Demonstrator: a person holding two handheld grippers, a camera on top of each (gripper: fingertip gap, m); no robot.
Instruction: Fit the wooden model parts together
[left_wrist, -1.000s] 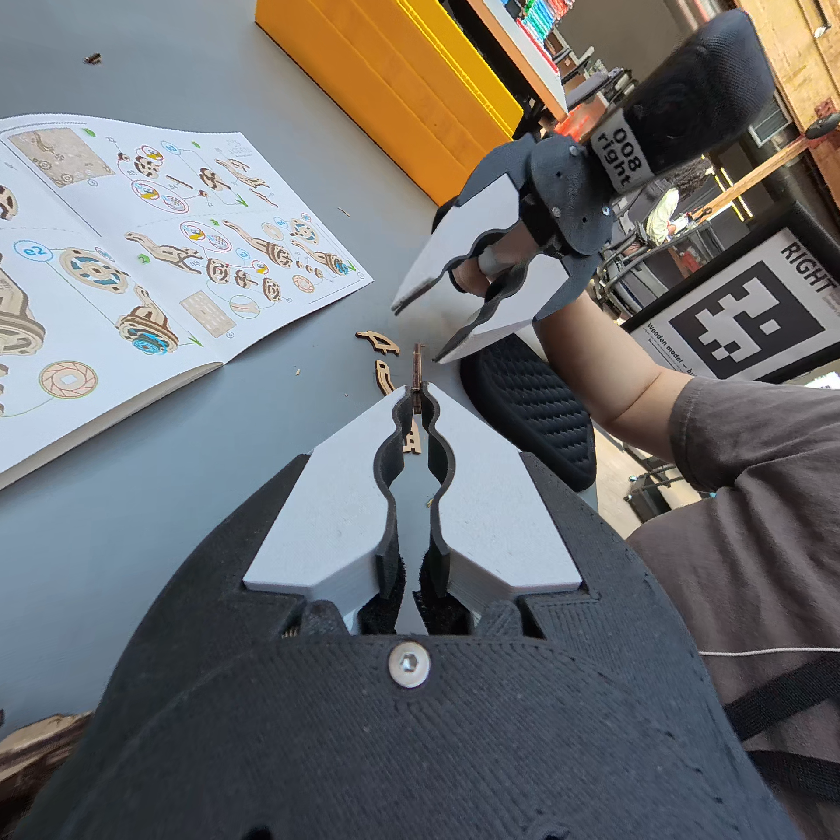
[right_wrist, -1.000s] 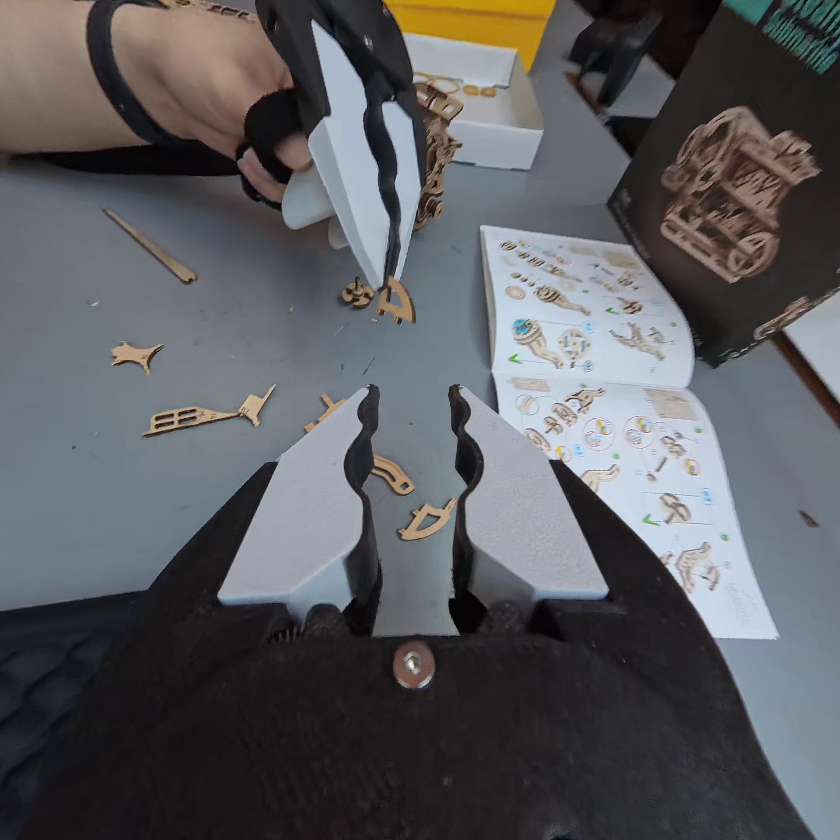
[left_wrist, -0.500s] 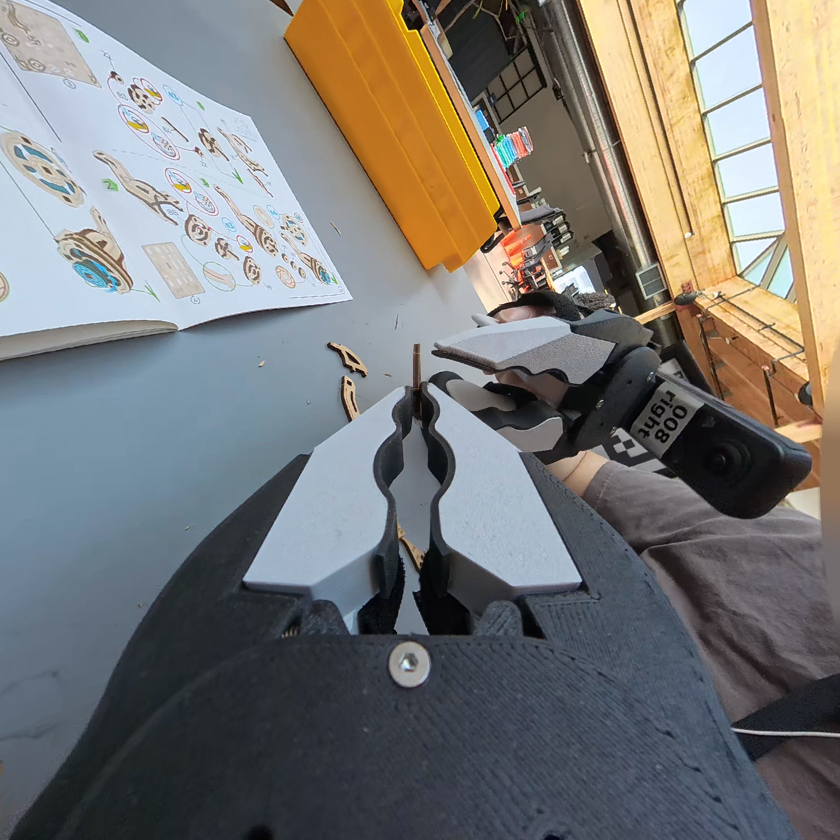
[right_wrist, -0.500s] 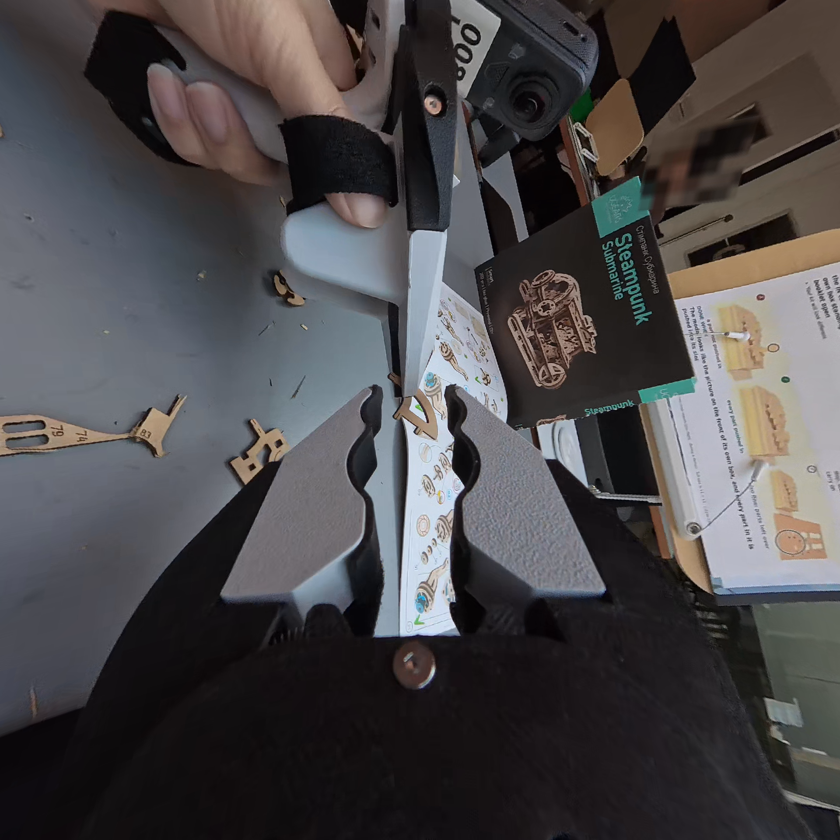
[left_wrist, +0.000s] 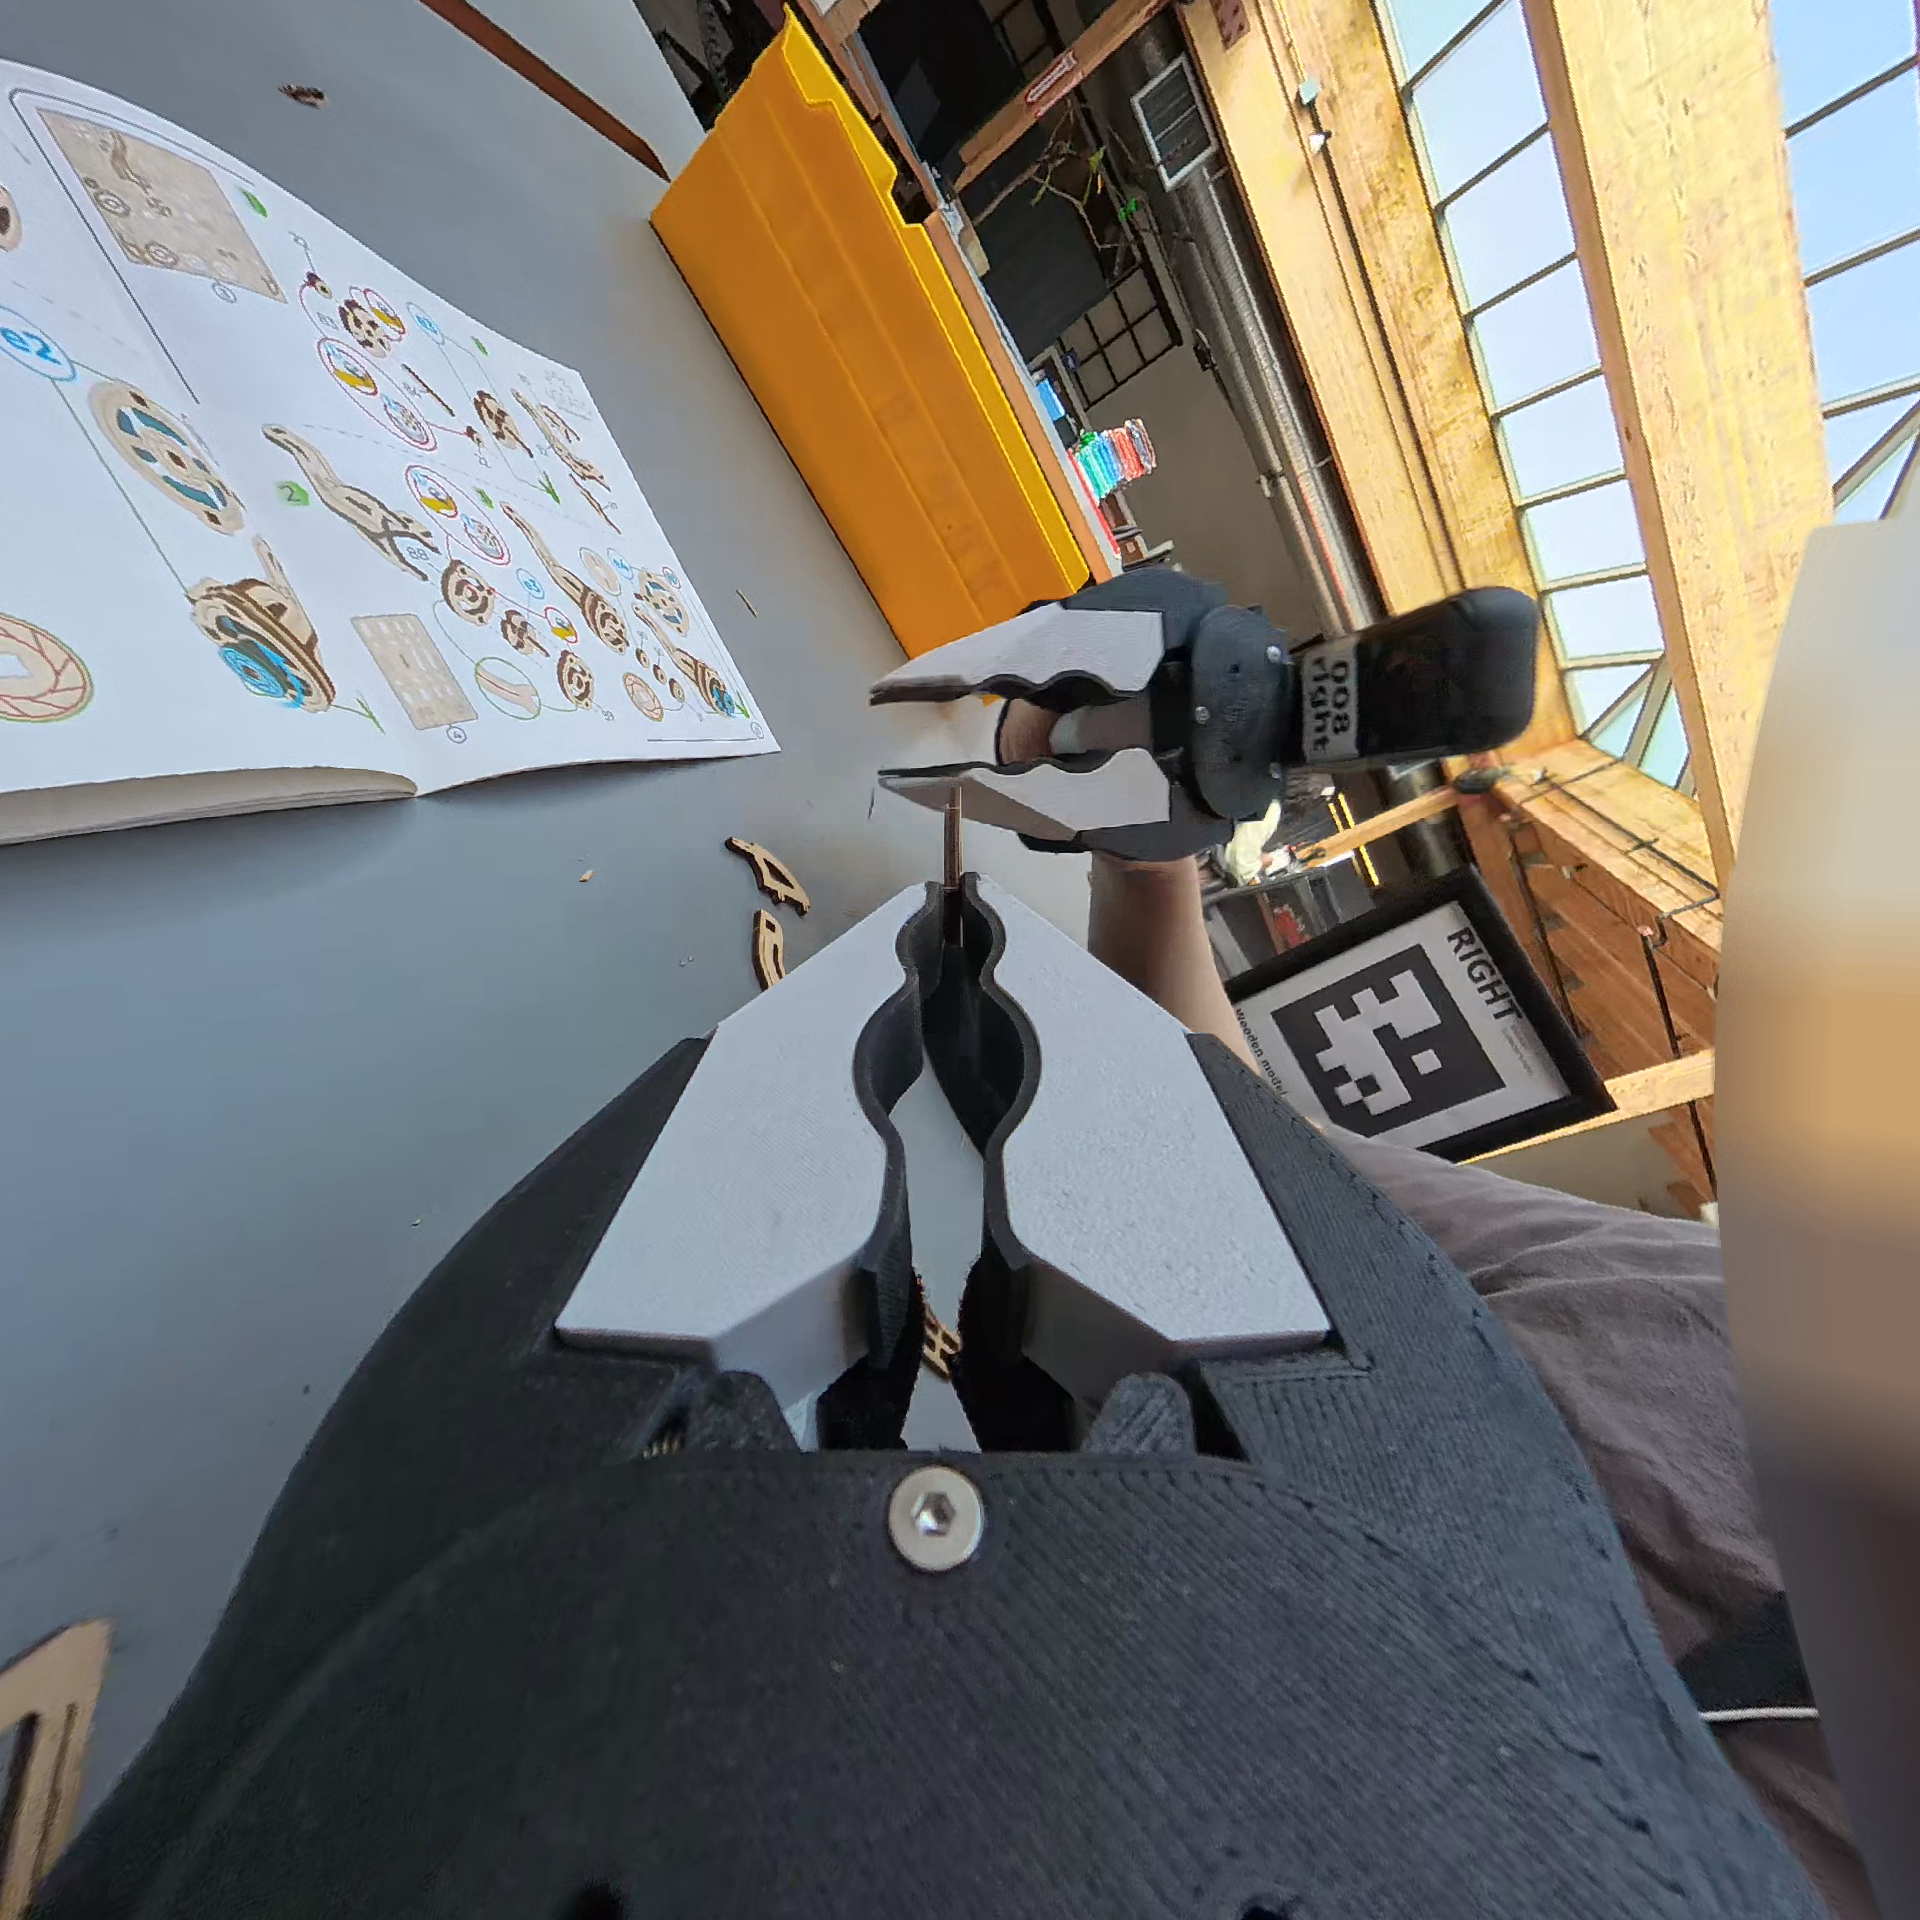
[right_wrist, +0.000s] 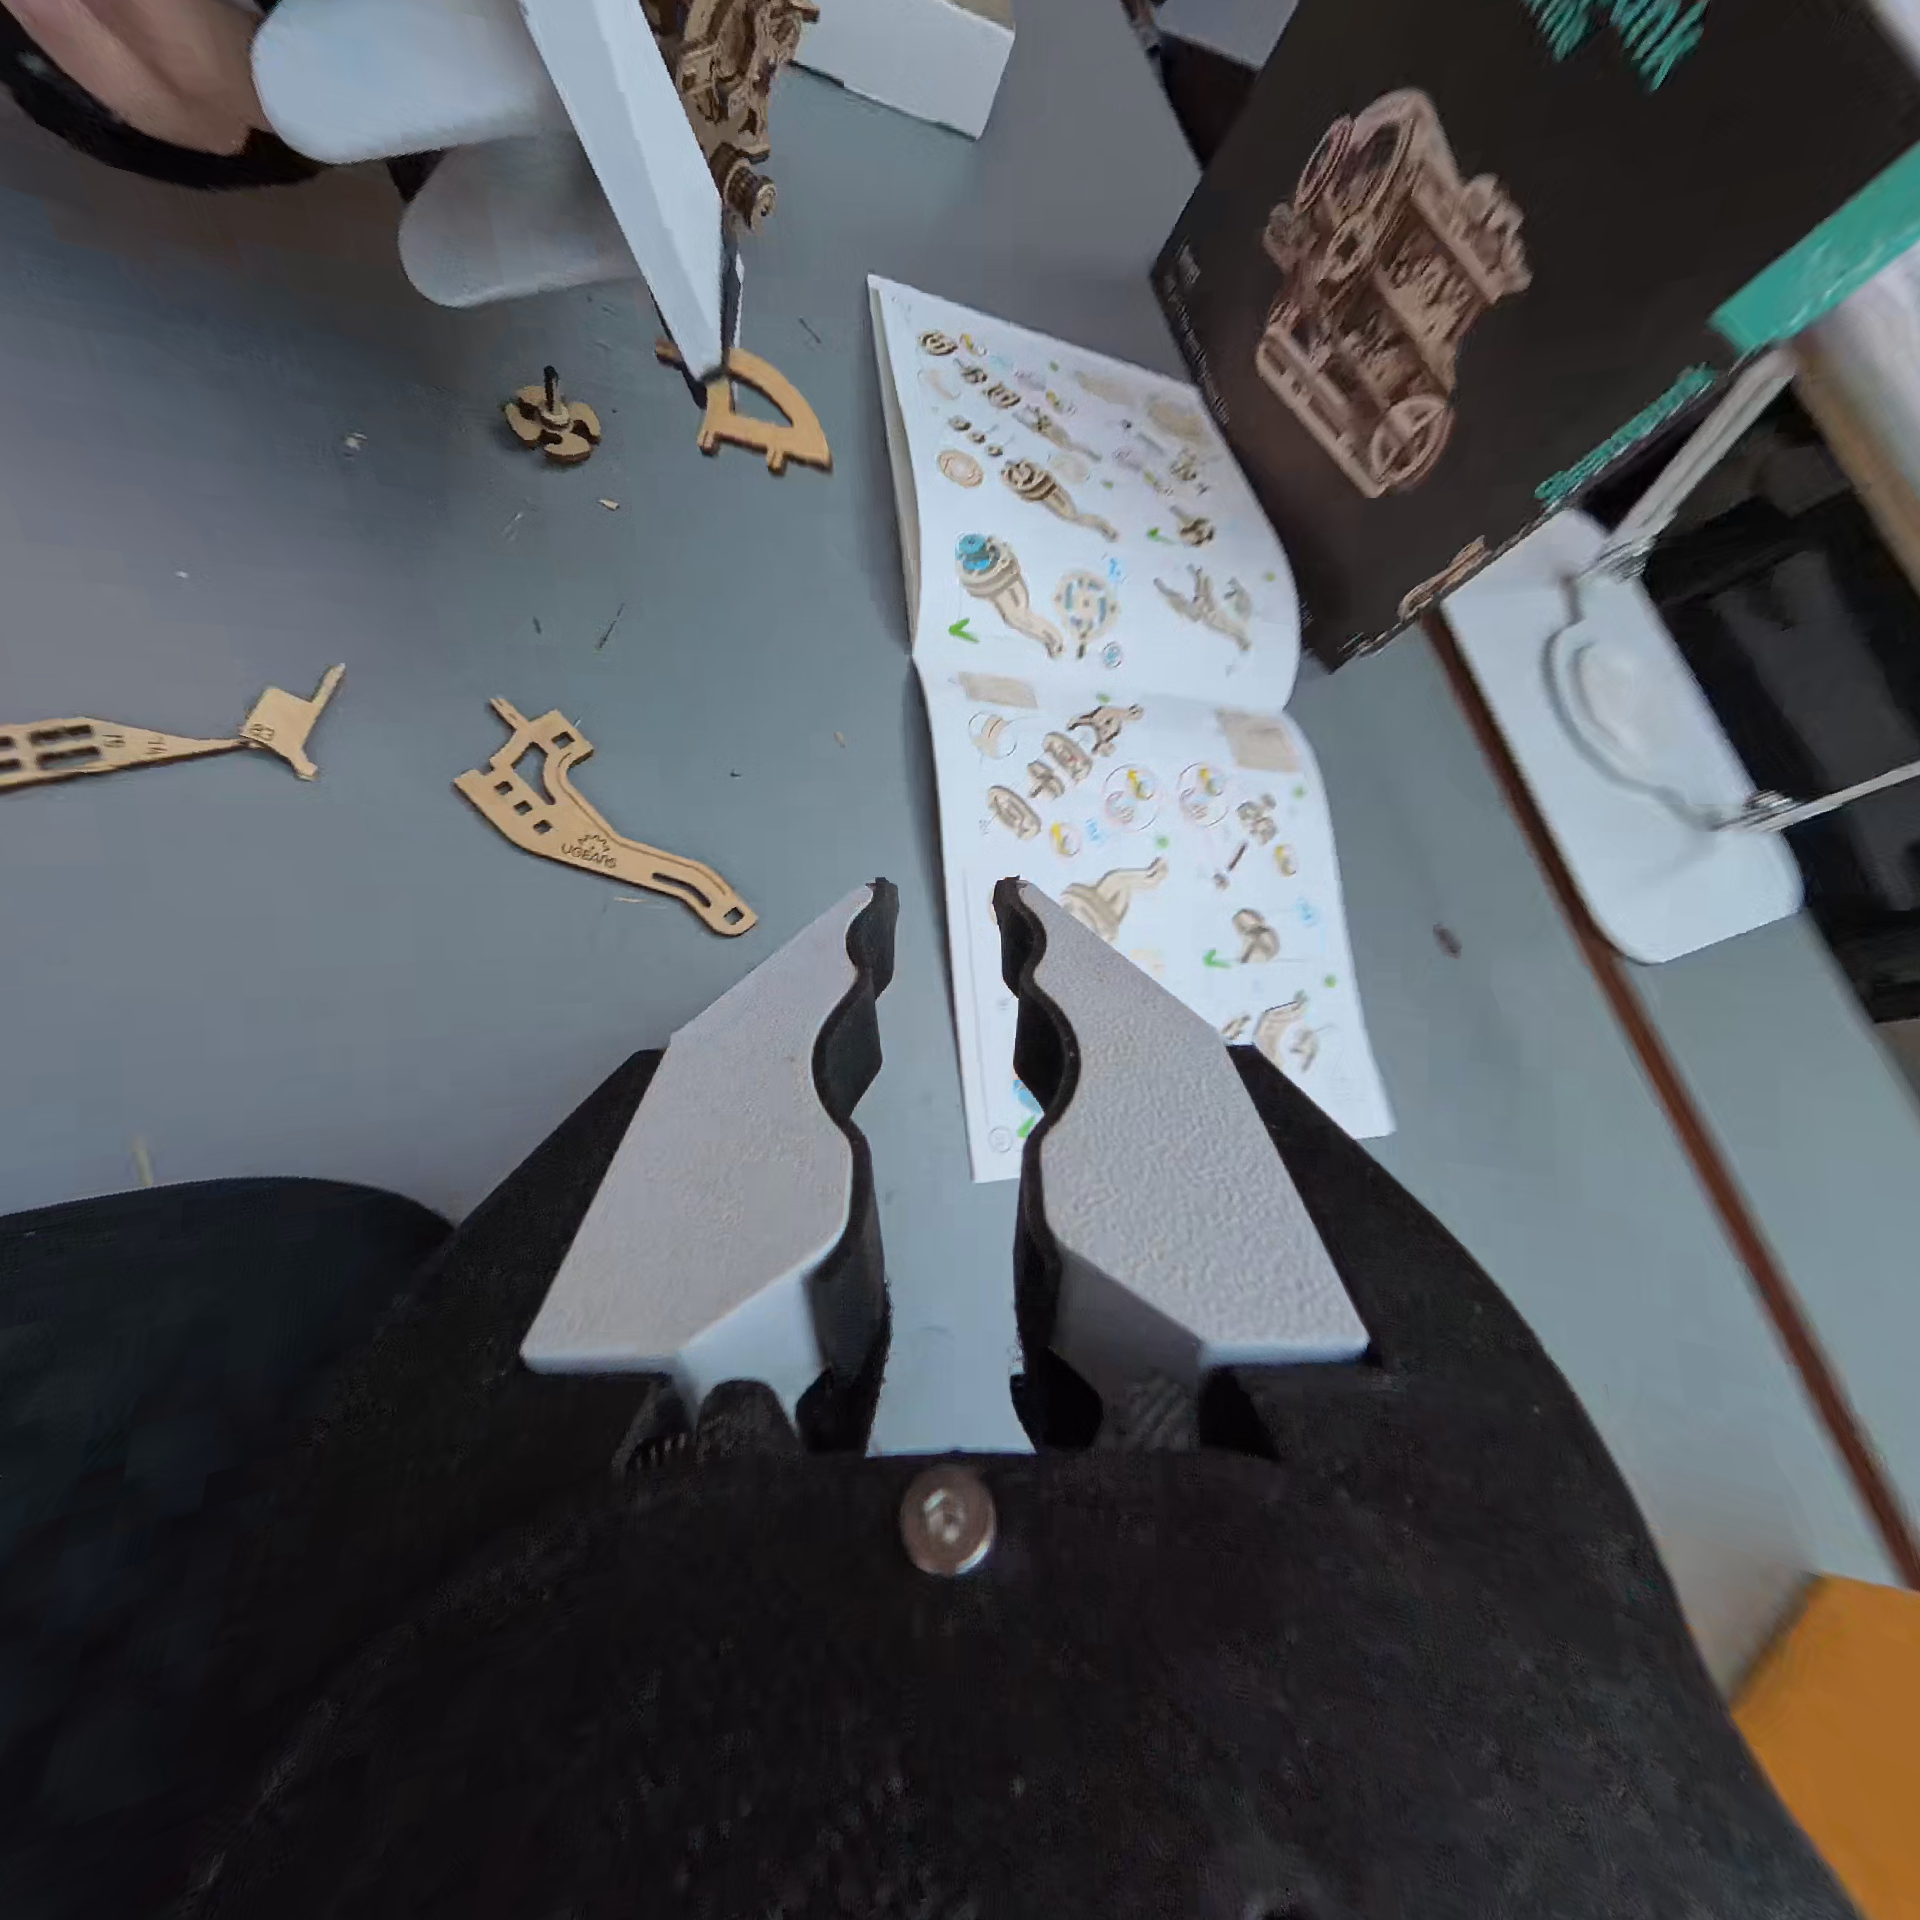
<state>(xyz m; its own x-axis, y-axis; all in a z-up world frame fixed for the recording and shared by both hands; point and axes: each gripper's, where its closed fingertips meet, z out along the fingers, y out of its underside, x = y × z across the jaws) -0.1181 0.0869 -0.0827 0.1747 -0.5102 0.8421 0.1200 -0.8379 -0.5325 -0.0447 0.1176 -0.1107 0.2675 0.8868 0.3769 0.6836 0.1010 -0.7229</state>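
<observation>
My left gripper (left_wrist: 951, 896) has its fingers (left_wrist: 790, 1122) pinched together on a thin, flat fan-shaped plywood part (right_wrist: 764, 410). In the left wrist view I see that part only edge-on, as a narrow brown sliver (left_wrist: 952, 844) sticking out past the fingertips. From the right wrist view the same part hangs from the tip of the left gripper (right_wrist: 717, 353) above the grey surface (right_wrist: 312, 987); I cannot tell whether it touches down.

My right gripper (right_wrist: 943, 896) holds nothing, its fingers (right_wrist: 727, 1153) parted with a clear gap between them. In the left wrist view the right gripper (left_wrist: 878, 732) sits just beyond the held sliver, its lower finger close over the part's tip.

Loose parts lie on the surface: a long curved plywood bracket with slots (right_wrist: 592, 821) near my right fingers, a slim perforated plywood strip (right_wrist: 156, 738) further left, and a small round plywood gear on a pin (right_wrist: 553, 416) just beside the held part. A partly built wooden model (right_wrist: 727, 83) stands behind the left gripper. The open white instruction booklet (right_wrist: 1122, 748) lies to the right, with the black model box (right_wrist: 1455, 312) upright beyond it. A yellow bin (left_wrist: 883, 395) sits at the far edge of the surface.
</observation>
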